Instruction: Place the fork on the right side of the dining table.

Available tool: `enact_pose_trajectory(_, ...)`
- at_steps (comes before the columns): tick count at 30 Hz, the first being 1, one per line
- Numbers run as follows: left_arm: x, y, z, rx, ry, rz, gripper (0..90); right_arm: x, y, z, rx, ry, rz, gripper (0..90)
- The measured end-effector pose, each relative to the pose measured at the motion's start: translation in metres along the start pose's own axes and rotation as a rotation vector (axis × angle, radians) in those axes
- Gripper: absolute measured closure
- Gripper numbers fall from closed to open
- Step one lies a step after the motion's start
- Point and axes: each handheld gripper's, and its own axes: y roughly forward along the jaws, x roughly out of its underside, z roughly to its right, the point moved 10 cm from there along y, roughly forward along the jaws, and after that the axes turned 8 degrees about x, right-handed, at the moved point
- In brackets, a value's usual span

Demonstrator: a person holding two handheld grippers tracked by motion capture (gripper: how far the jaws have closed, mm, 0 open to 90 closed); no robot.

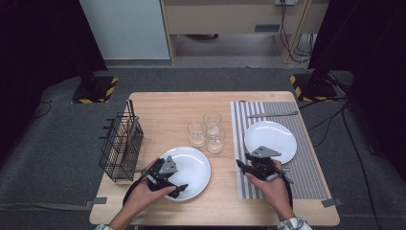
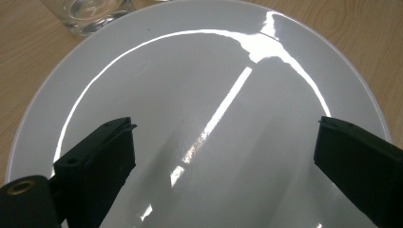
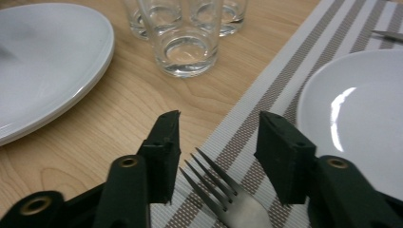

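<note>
My left gripper hovers open over a white plate on the wooden table, left of centre. In the left gripper view, the left gripper has its jaws wide apart above the bare plate, with nothing between them. My right gripper is at the left edge of a striped placemat, beside a second white plate. A metal fork lies on the placemat in the right gripper view. The right gripper has a jaw on either side of the fork's tines, with a gap on each side.
Three empty glasses stand close together at the table's middle. A black wire basket stands at the left edge. A knife lies across the far end of the placemat.
</note>
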Motion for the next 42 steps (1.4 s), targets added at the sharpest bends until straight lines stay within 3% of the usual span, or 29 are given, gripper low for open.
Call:
enact_pose_trajectory(4, 0.0, 0.0, 0.001, 0.001, 0.002, 0.0, 5.4, 0.002, 0.008, -0.008, -0.016, -0.029, -0.023, 62.8)
enact_pose_trajectory(11, 0.0, 0.0, 0.0, 0.002, 0.002, 0.0, 5.4, 0.006, 0.013, -0.01, 0.002, -0.073, -0.046, 69.9)
enact_pose_trajectory(26, 0.0, 0.0, 0.001, 0.004, 0.005, 0.0, 5.4, 0.012, 0.008, 0.0, 0.015, -0.077, -0.054, 70.6)
enact_pose_trajectory(42, 0.0, 0.001, 0.001, 0.004, 0.01, -0.008, 5.4, 0.02, -0.002, 0.019, 0.04, -0.063, -0.055, 67.3)
